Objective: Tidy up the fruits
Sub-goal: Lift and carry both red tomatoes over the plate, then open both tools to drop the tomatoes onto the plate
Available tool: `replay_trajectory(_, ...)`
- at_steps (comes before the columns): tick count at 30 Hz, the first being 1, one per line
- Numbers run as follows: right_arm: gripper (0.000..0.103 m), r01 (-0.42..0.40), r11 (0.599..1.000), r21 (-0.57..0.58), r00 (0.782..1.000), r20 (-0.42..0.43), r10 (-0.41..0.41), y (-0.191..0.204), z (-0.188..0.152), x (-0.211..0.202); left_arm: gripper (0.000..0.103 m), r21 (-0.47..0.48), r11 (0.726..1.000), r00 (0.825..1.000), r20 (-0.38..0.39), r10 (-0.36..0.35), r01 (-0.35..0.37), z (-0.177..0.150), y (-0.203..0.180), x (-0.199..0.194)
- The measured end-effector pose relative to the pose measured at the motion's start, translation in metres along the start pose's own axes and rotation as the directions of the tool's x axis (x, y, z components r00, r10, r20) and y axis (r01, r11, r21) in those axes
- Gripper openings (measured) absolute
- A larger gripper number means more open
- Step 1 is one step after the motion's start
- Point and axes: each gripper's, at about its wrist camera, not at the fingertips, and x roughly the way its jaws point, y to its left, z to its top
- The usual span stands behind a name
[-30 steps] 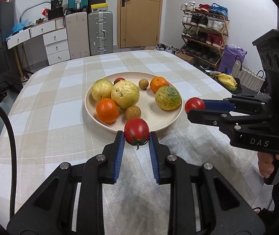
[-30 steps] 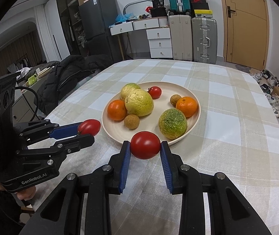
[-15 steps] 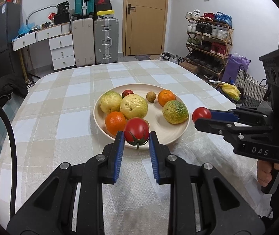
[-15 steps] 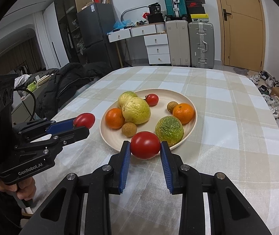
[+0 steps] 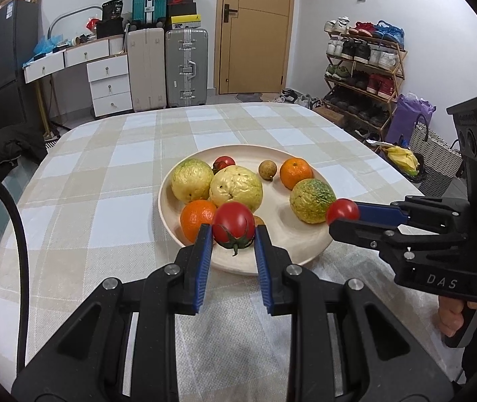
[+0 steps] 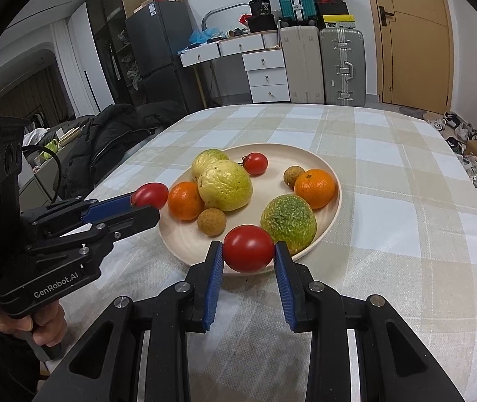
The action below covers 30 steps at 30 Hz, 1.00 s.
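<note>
Now, with each gripper, left (image 5: 233, 234) and right (image 6: 248, 251), clamped on 1 tomato just above the plate's (image 5: 271, 261) near rim, lower both onto bare plate, then release gently.

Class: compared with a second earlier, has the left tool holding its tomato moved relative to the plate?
Yes. The left tool with its red tomato has closed in on the round beige plate.

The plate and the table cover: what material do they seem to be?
The plate looks like matte cream ceramic or perhaps melamine: smooth, even, little glare. The table cover seems woven cloth: beige and white checks with visible weave and slight wrinkles.
</note>
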Motion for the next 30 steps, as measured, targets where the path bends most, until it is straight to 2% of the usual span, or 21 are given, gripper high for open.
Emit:
replay_trajectory(11,0.032,-0.004,1.0,-0.007,1.0,-0.023,0.004,0.002,0.009,0.016,0.023,0.054,0.999,1.0,-0.03,0.01,-0.009,0.003,-0.015,0.025)
replay_trajectory(30,0.032,0.021,1.0,-0.02,0.997,-0.069,-0.023,0.0,0.011,0.034,0.023,0.036,0.999,0.997,-0.079,0.005,-0.002,0.005,-0.01,0.045)
